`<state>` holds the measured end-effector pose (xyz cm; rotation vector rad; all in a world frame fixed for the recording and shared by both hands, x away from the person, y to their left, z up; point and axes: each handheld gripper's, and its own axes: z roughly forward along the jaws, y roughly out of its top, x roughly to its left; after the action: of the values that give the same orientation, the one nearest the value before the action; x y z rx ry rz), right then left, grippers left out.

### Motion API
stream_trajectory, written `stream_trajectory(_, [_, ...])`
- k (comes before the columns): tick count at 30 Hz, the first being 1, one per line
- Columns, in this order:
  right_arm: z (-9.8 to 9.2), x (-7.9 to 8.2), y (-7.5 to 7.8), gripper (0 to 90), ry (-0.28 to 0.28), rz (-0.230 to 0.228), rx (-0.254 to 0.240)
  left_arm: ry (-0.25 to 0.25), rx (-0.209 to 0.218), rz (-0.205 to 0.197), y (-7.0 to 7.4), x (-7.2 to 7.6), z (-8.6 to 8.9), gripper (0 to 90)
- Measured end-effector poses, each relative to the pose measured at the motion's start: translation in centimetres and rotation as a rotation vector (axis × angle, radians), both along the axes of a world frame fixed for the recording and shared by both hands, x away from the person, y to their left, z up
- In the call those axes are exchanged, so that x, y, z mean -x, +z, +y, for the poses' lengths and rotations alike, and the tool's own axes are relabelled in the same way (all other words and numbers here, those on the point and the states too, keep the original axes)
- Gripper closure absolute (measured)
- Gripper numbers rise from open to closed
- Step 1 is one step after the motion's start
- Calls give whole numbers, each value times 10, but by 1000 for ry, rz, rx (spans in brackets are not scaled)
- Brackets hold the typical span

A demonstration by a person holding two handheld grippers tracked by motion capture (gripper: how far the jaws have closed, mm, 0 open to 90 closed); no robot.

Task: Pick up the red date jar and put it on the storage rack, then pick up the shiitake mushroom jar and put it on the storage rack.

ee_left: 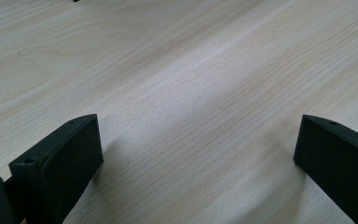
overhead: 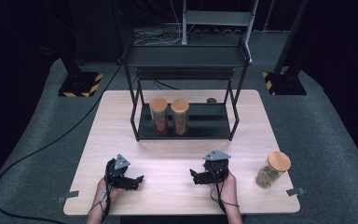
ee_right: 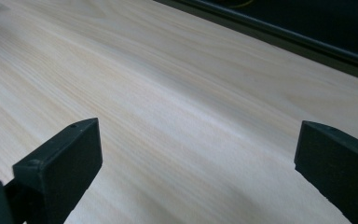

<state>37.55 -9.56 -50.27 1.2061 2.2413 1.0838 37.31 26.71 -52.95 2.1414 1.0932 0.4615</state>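
Two glass jars with cork lids (overhead: 159, 115) (overhead: 180, 116) stand side by side on the lower shelf of a black metal rack (overhead: 185, 122) at the back of the light wooden table (overhead: 177, 163). A third cork-lidded jar (overhead: 272, 169) stands on the table near its right edge. My left gripper (overhead: 137, 182) rests low over the table at the front left, jaws wide apart with only bare wood between them (ee_left: 198, 154). My right gripper (overhead: 194, 176) sits at the front centre-right, also open over bare wood (ee_right: 198, 158), well to the left of the third jar.
A small dark round object (overhead: 211, 100) lies on the table behind the rack. Grey tape tabs (overhead: 71, 193) (overhead: 296, 191) mark the front corners. Black stand bases with yellow hazard stripes (overhead: 79, 84) (overhead: 283, 83) and a cable (overhead: 32, 154) lie on the grey floor.
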Motion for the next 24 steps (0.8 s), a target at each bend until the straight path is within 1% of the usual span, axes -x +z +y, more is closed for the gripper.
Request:
stream_trajectory(7, [-17,15,-3,0,-45,9,9,-2,1,0,0,0,0,5])
stream_trajectory(15, [-40,33,-6,0,-118,30,-24,-2,2,0,0,0,0,5])
stream_trajectory(19, [-50,44,-4,0,-143,24,-24,-2,2,0,0,0,0,5])
stream_trajectory(22, [-55,51,2,0,-151,4,-19,-2,2,0,0,0,0,5])
stream_trajectory(23, [-58,54,8,0,-150,-19,-17,-2,2,0,0,0,0,5])
stream_trajectory(24, [-58,54,8,0,-150,-19,-17,-2,2,0,0,0,0,5])
